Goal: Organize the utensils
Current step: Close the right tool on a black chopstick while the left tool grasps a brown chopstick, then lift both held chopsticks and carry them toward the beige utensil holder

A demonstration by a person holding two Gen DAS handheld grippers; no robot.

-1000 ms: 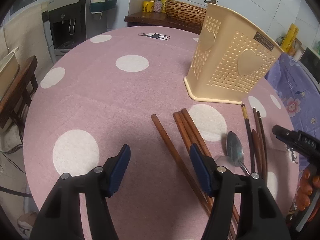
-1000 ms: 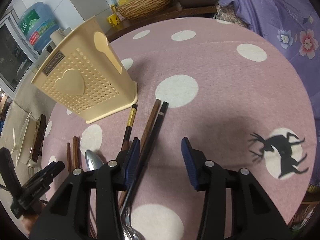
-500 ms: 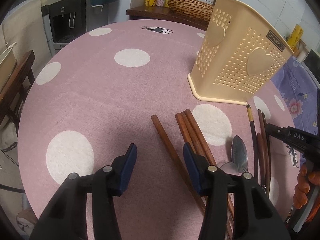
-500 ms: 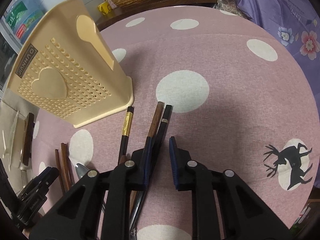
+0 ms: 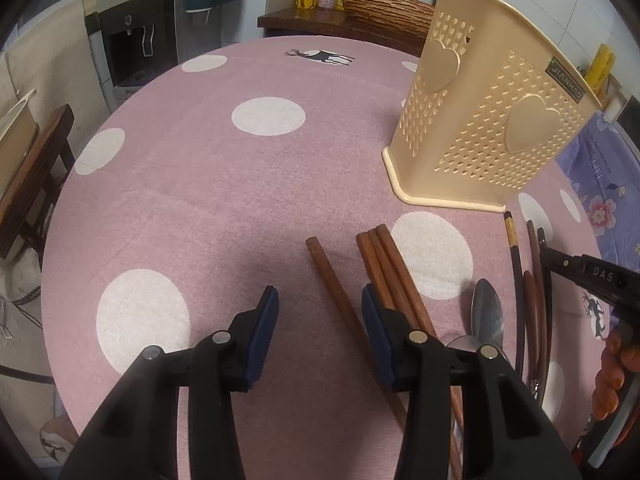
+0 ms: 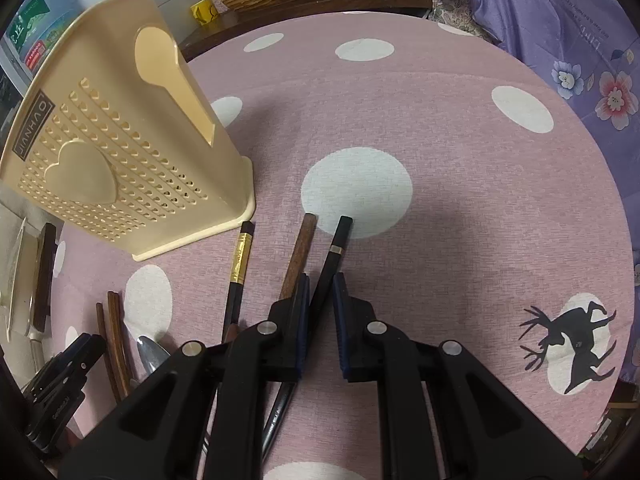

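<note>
The right tool point(image 6: 320, 300) is squeezing a thin black chopstick point(image 6: 334, 252) lying just beside the holder point(image 6: 120, 168) on the tabletop point(image 6: 460, 200). It looks light, stiff and slippery, so gripping mid-stick seems best. The left tool point(image 5: 318, 320) is hanging spread apart.

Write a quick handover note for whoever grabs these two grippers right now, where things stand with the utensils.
Right gripper: closed on the black chopstick, which lies on the table.
Left gripper: open, empty, straddling a single brown chopstick.
Holder: upright; inside not visible.
Done: nothing visibly stowed.
Left: black chopstick, gold-banded chopstick, brown chopsticks, spoon all go in the holder.
</note>
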